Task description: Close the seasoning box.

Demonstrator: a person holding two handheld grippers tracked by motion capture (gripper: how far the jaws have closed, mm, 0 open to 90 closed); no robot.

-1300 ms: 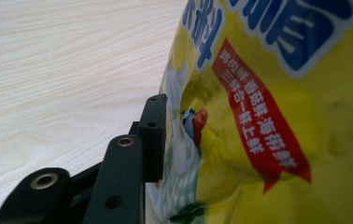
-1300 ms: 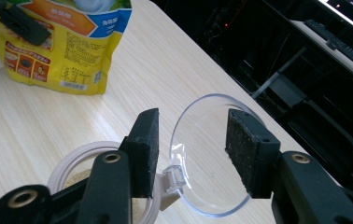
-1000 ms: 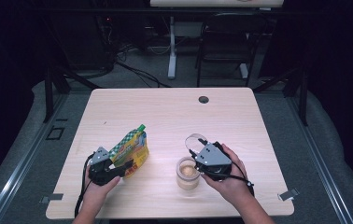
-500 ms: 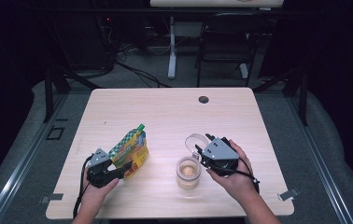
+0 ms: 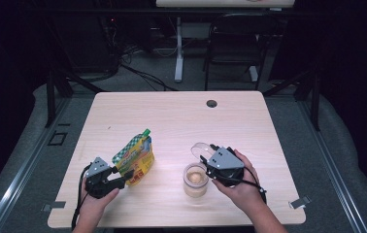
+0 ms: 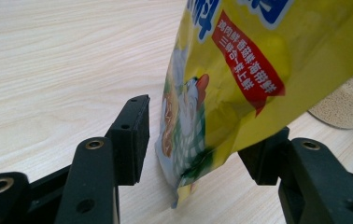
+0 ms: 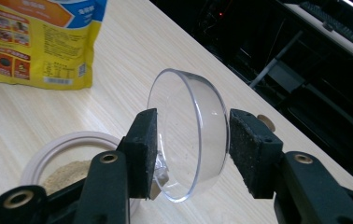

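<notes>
Yellow pouch [image 5: 135,158] upright, green top tilted away, between open left gripper [image 6: 193,149]; right gripper [image 7: 191,149] holding clear lid [image 7: 188,135] on edge.

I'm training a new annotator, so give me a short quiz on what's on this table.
1. True or false: the clear lid sits on the jar.
2. What does the jar hold?
3. In the high view, the yellow pouch stands on which side of the jar? A left, B right, C directly behind.
Key: 1 false, the jar is open; 2 tan powder; 3 A.
</notes>
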